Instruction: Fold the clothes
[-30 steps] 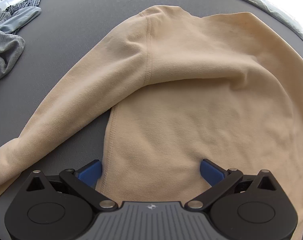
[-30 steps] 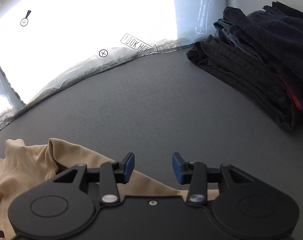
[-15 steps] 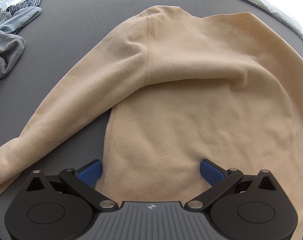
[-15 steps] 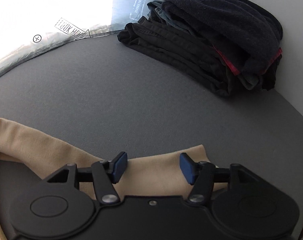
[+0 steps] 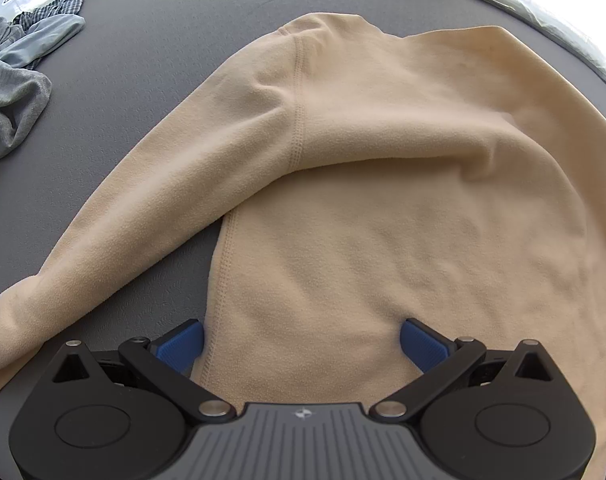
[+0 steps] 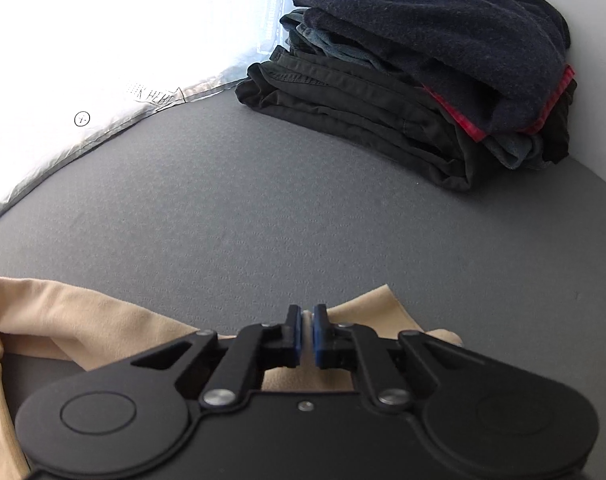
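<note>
A beige fleece sweater (image 5: 383, 200) lies flat on the grey tabletop (image 5: 151, 52), one sleeve (image 5: 143, 216) stretched out to the lower left. My left gripper (image 5: 303, 344) points down over the sweater's side edge near the hem and stands open; its blue pads (image 5: 181, 346) straddle the cloth without pressing it. In the right wrist view the other sleeve (image 6: 83, 320) runs in from the left. My right gripper (image 6: 307, 328) is closing tight on that sleeve's end, with a thin fold of beige cloth pinched between the pads.
A stack of folded dark clothes (image 6: 423, 100) stands at the back right against a white wall. A heap of unfolded grey and checked garments (image 5: 15, 92) lies at the far left. A bright white plastic sheet (image 6: 103, 40) borders the table's far edge.
My right gripper swung right and down along the sleeve to its end, opened wider, then shut on the cloth. The left gripper and the sweater body stayed still.
</note>
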`<state>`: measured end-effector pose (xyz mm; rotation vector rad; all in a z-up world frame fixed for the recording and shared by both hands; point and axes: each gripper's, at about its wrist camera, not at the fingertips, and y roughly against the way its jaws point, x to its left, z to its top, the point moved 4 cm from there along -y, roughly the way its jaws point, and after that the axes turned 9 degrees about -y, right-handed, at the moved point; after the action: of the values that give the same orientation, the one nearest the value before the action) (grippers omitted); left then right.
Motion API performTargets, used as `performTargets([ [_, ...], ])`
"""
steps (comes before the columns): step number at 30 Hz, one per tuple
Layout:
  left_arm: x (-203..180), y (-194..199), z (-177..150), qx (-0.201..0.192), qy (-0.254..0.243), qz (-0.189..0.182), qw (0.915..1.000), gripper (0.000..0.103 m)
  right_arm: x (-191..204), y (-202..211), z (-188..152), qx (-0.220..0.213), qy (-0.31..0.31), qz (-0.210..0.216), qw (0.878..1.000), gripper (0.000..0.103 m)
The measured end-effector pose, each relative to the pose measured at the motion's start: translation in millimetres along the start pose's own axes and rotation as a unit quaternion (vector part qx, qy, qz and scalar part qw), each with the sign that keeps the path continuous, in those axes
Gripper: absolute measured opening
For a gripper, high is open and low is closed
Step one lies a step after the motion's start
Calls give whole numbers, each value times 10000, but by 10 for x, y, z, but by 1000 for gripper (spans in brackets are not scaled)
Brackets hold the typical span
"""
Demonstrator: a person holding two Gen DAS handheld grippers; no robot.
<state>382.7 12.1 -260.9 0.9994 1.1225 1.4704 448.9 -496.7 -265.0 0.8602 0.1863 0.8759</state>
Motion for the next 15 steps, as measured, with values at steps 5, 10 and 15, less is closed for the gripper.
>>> performTargets([
  [5, 183, 24, 24, 10, 0, -3, 10000, 103, 151, 221, 524, -922, -10, 661, 9935, 6],
  [10, 200, 59, 45, -35, 6, 8, 10000, 103, 145, 631, 877, -1688, -291, 1555, 9729, 6],
  [15, 216, 95, 8, -72, 8, 18, 10000, 103, -195, 482, 384, -1067, -273, 964, 9892, 6],
])
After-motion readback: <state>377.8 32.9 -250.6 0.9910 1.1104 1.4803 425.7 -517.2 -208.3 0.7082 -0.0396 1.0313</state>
